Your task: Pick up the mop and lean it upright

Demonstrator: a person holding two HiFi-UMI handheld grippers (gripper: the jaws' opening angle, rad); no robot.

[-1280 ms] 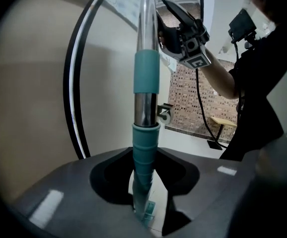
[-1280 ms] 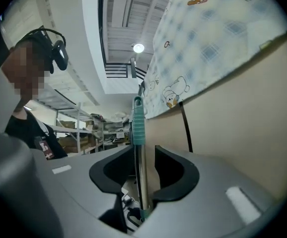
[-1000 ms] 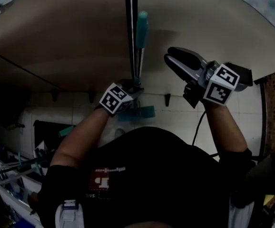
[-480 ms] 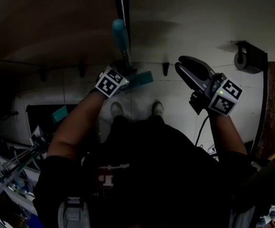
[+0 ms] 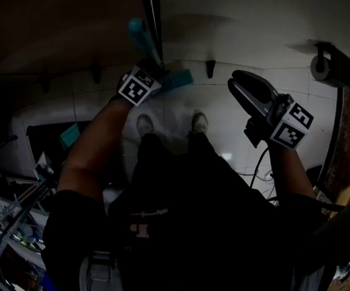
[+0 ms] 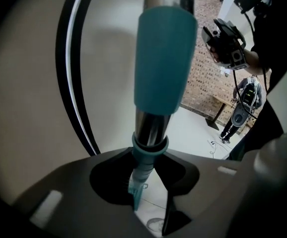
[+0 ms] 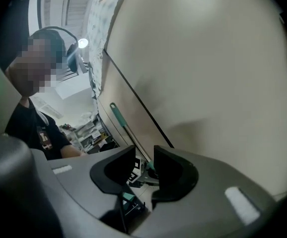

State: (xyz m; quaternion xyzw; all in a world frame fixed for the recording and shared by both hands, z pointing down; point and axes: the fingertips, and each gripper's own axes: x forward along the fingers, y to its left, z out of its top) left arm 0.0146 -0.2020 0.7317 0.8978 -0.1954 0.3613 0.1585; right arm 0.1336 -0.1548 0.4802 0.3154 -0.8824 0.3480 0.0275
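The mop's pole, metal with a teal grip (image 6: 162, 58), runs up along the pale wall. In the head view its teal grip (image 5: 140, 34) shows just above my left gripper (image 5: 152, 67), and a teal part of the mop (image 5: 178, 77) sticks out beside it. In the left gripper view my left gripper (image 6: 148, 170) is shut on the pole below the grip. My right gripper (image 5: 240, 80) hangs apart to the right, open; its jaws have just been closing a little with nothing between them. In the right gripper view my right gripper (image 7: 144, 165) points at the pole (image 7: 121, 123).
A black strip (image 5: 151, 8) runs up the wall beside the mop. Small hooks (image 5: 210, 68) and a paper-roll holder (image 5: 323, 65) hang on the wall. My shoes (image 5: 198, 123) stand on white tiles. A cluttered rack (image 5: 11, 217) fills the lower left.
Both grippers have come down. The mop's teal grip has sunk with the left gripper and leans leftward. The floor and my shoes have come into the head view.
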